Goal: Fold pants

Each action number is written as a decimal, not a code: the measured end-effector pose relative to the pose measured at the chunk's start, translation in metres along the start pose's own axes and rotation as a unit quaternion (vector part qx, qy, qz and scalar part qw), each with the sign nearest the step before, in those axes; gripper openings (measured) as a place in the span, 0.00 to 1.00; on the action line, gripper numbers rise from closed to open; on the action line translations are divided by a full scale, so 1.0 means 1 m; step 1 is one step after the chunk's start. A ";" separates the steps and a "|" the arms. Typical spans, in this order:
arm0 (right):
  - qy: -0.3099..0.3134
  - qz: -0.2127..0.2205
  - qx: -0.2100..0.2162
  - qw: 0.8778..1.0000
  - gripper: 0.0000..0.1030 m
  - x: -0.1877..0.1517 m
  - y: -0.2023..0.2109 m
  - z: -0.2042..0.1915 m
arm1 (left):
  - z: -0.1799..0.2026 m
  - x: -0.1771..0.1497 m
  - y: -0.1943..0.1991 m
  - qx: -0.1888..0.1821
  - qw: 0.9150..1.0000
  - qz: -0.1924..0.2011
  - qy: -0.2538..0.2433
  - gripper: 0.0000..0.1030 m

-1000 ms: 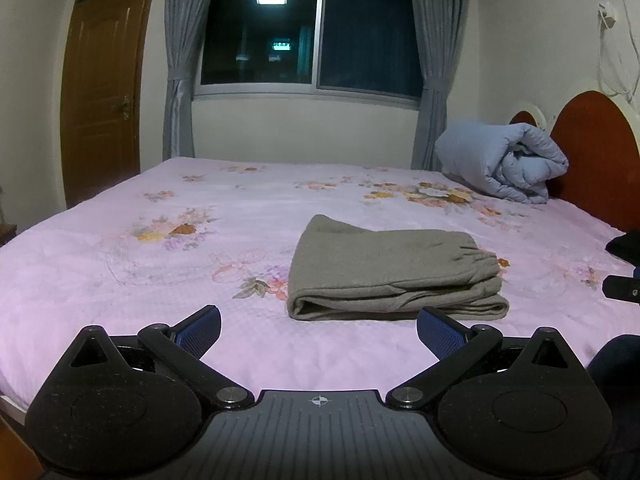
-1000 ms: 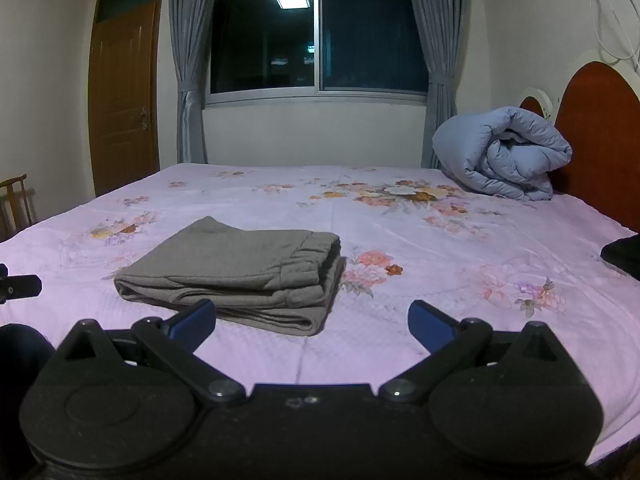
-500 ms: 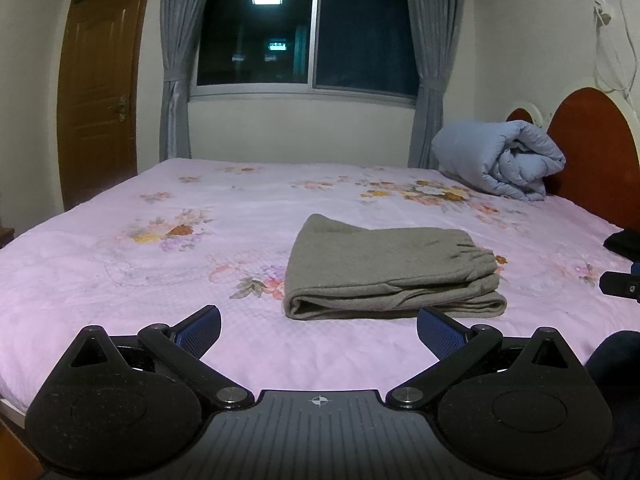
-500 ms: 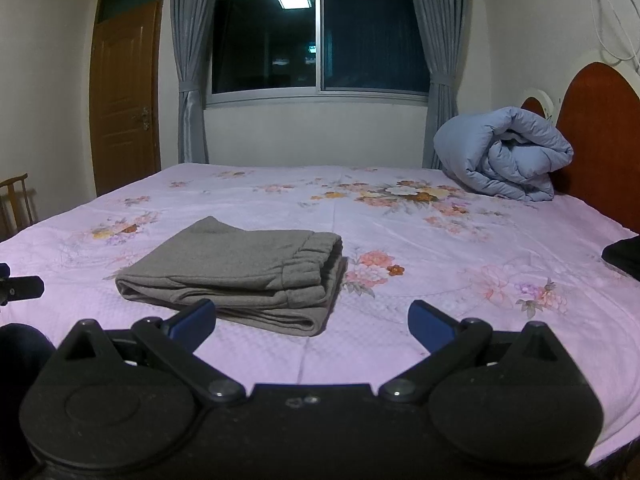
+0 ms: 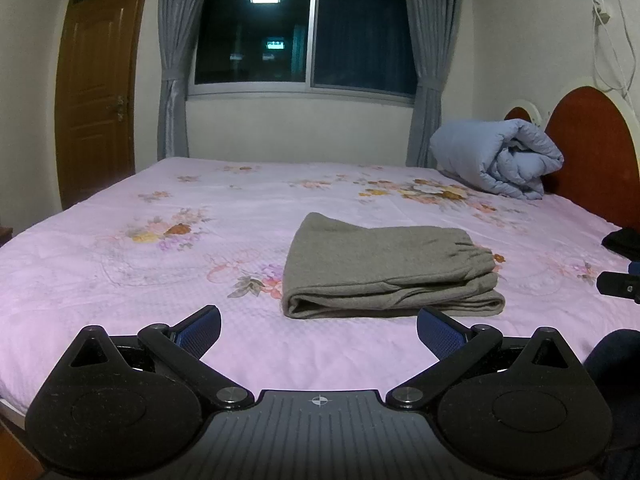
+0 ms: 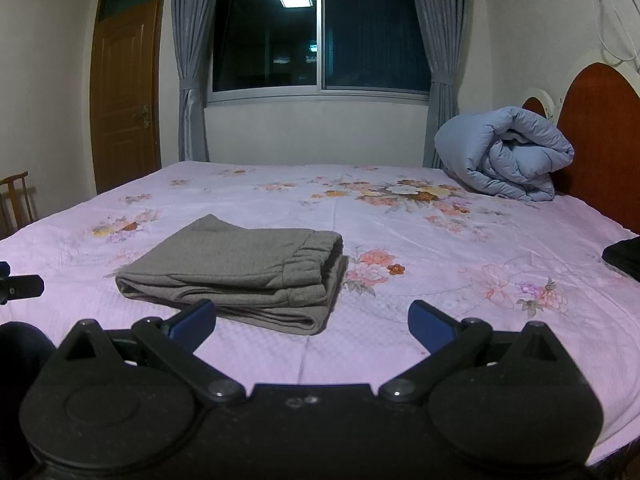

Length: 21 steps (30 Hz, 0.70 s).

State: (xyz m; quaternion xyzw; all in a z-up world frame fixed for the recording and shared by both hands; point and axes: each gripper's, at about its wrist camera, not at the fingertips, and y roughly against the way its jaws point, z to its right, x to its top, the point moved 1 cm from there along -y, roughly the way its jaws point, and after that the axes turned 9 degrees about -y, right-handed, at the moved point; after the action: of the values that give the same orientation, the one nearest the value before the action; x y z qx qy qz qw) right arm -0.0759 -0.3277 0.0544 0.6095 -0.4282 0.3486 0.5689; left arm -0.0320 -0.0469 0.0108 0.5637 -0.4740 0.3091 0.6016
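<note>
Almost nothing changed vs. a sec ago: the grey knit pants (image 5: pixel 390 270), already folded into a compact stacked rectangle w/ the elastic waistband on top, lay in the same spot on the pink floral bedsheet (image 5: pixel 120 248), near the front edge of the bed. Both views drifted only slightly. Left claw (image 5: pixel 319 330) was spread wide, blue pads empty, held back just short of the pants. Right claw (image 6: pixel 312 322) was also spread, nothing between its pads, w/ the bundle ahead and to its left. Rolled light-blue quilt (image 6: pixel 504 152) sat untouched by the red headboard. Judgement: fold looked done, edges roughly aligned; claws seemed to be idling or backing off, no further grasp needed.
</note>
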 end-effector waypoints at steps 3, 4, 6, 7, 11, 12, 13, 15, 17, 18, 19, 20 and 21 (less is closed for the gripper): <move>0.000 0.000 0.000 1.000 0.94 0.000 0.000 0.000 | 0.000 0.000 0.000 0.000 1.000 0.000 0.000 1.00; 0.000 0.000 0.000 1.000 0.94 0.000 0.000 0.000 | 0.000 0.000 0.000 0.000 1.000 0.000 0.001 1.00; 0.000 0.000 0.000 1.000 0.94 0.000 0.000 0.000 | 0.000 0.000 0.000 0.001 1.000 0.000 0.000 1.00; 0.000 0.000 0.000 1.000 0.94 0.000 0.000 0.000 | 0.000 0.000 0.000 -0.001 1.000 0.000 0.001 1.00; 0.000 0.000 -0.001 1.000 0.94 0.000 0.000 0.000 | 0.000 0.000 0.000 -0.001 1.000 0.000 0.000 1.00; 0.000 0.000 0.000 1.000 0.94 0.000 0.000 -0.001 | 0.000 0.000 0.000 0.000 1.000 0.000 0.000 1.00; 0.000 0.001 0.000 1.000 0.94 0.000 0.000 -0.001 | 0.000 0.000 0.000 0.000 1.000 0.000 0.000 1.00; 0.000 0.000 -0.001 1.000 0.94 0.000 0.000 -0.001 | 0.000 0.000 0.000 0.000 1.000 0.000 0.000 1.00; 0.000 0.000 0.000 1.000 0.94 0.000 0.000 -0.001 | 0.001 0.000 0.000 0.001 1.000 -0.001 0.001 1.00; 0.000 0.000 0.000 1.000 0.94 0.000 0.000 -0.001 | 0.001 0.001 0.000 0.002 1.000 -0.002 0.002 1.00; 0.000 0.000 0.000 1.000 0.94 0.000 0.000 -0.001 | 0.001 0.001 0.000 0.004 1.000 -0.002 0.002 1.00; 0.000 0.000 -0.001 1.000 0.94 0.000 0.000 -0.001 | 0.002 0.001 0.000 0.004 1.000 -0.002 0.001 1.00; 0.000 0.000 0.000 1.000 0.94 0.000 0.000 -0.001 | 0.002 0.001 0.000 0.001 1.000 -0.001 0.000 1.00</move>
State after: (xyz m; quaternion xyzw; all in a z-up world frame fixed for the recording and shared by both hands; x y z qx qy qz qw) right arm -0.0762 -0.3272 0.0546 0.6092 -0.4283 0.3485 0.5691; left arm -0.0318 -0.0491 0.0116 0.5649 -0.4729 0.3093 0.6012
